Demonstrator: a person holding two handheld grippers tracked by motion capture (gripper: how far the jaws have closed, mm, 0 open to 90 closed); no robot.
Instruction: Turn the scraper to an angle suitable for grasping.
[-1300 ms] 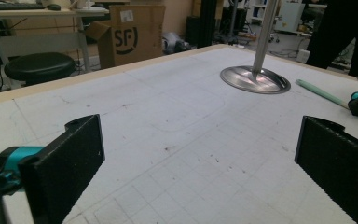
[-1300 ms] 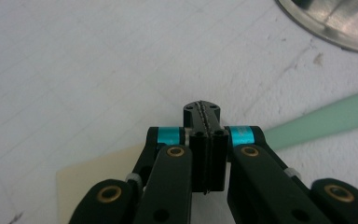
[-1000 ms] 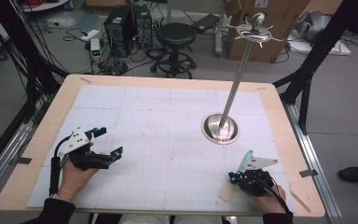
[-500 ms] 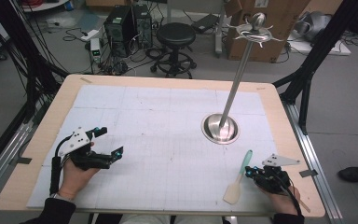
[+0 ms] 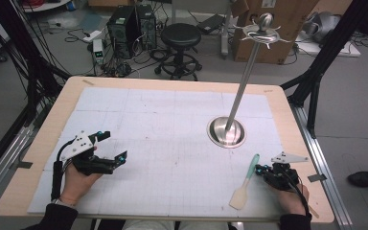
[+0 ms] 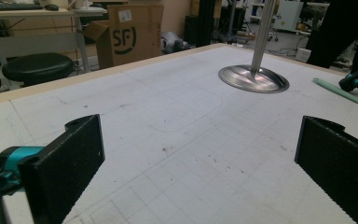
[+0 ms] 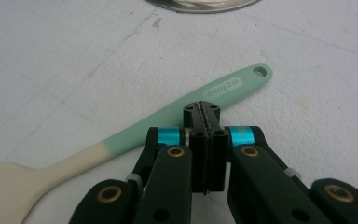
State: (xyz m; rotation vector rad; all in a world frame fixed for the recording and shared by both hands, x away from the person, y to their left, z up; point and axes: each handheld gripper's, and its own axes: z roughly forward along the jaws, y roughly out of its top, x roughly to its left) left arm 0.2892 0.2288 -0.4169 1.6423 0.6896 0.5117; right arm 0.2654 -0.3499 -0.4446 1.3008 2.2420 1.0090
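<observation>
The table point(image 5: 38, 158) carries a white gridded mat point(image 5: 163, 143) over nearly its whole top; toward the far right corner stands a tall metal stand point(image 5: 226, 132), a round steel base with a slim pole rising to a small crown of hooks; nothing hangs on those hooks.

The left gripper point(image 5: 106, 160) rests near the near left corner, jaws spread wide with only bare mat between them, as the left gripper view confirms; it holds nothing.

The right gripper point(image 5: 263, 168) sits close to the near right corner; in the right gripper view its jaws are pressed flat together, with nothing between them; their tips hover just over or beside the handle, and whether they touch it I cannot tell.

The spatula point(image 5: 245, 184) lies flat on the mat near the near right corner, between the stand's base and the near edge; its mint-green handle, with a hanging hole at the end, points toward the stand; its cream blade points toward the near edge.

My reading is that the step in hand is nudging or lining up the spatula with clenched jaws, before any pick-up; hanging it on the stand looks likely but unstarted.

The next move calls for parting the right jaws, straddling the green handle and closing squarely on it; a flat, slim handle could slip or pivot if caught off-centre.
</observation>
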